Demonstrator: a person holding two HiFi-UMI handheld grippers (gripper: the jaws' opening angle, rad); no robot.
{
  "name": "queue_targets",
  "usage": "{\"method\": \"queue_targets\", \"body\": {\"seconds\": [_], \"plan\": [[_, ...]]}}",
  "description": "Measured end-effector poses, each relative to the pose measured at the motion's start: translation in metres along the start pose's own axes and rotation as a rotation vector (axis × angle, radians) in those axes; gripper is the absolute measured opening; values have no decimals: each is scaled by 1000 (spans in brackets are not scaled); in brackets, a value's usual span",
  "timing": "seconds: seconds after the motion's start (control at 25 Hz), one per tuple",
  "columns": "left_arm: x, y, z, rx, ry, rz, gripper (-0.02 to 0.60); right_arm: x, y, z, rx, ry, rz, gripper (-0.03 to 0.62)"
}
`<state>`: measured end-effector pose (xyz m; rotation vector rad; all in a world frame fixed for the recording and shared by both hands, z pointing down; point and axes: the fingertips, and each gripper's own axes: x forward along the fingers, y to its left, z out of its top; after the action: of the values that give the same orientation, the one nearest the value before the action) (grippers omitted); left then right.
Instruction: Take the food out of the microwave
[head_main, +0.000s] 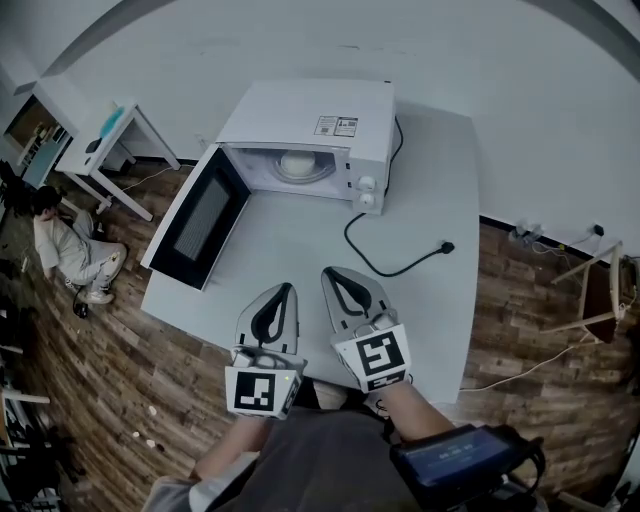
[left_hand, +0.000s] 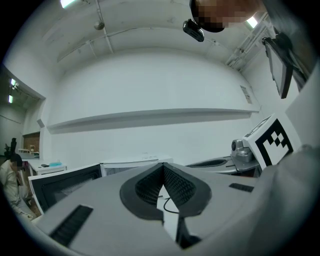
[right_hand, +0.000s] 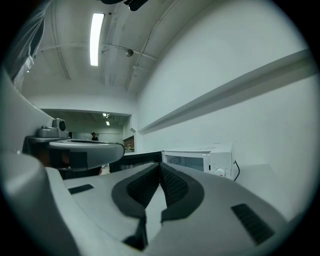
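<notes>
The left gripper (head_main: 287, 290) and right gripper (head_main: 329, 273), both closed and empty before the open microwave (head_main: 300, 115), should spread before reaching its white dish (head_main: 298, 163).

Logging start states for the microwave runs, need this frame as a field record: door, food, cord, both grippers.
microwave: white box-shaped microwave oven on white table
door: dark-windowed microwave door, swung open
food: pale round food item, inside the cavity, not yet out
cord: black power cord, plug lying loose on the table
left gripper: jaws together, nothing between them
right gripper: jaws together, nothing between them
</notes>
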<state>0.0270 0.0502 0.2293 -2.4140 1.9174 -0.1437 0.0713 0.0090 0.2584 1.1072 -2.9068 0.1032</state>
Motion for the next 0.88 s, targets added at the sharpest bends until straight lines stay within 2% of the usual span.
{"method": "queue_targets", "body": {"seconds": [0.44, 0.68, 0.88], "plan": [[57, 63, -19, -86, -11, -74, 5, 80, -15, -11, -31, 60, -90, 11], [85, 105, -25, -93, -29, -98, 5, 129, -18, -19, -45, 75, -118, 11], [105, 140, -43, -97, -7, -104, 5, 167, -26, -39, -40, 118, -153, 12]]}}
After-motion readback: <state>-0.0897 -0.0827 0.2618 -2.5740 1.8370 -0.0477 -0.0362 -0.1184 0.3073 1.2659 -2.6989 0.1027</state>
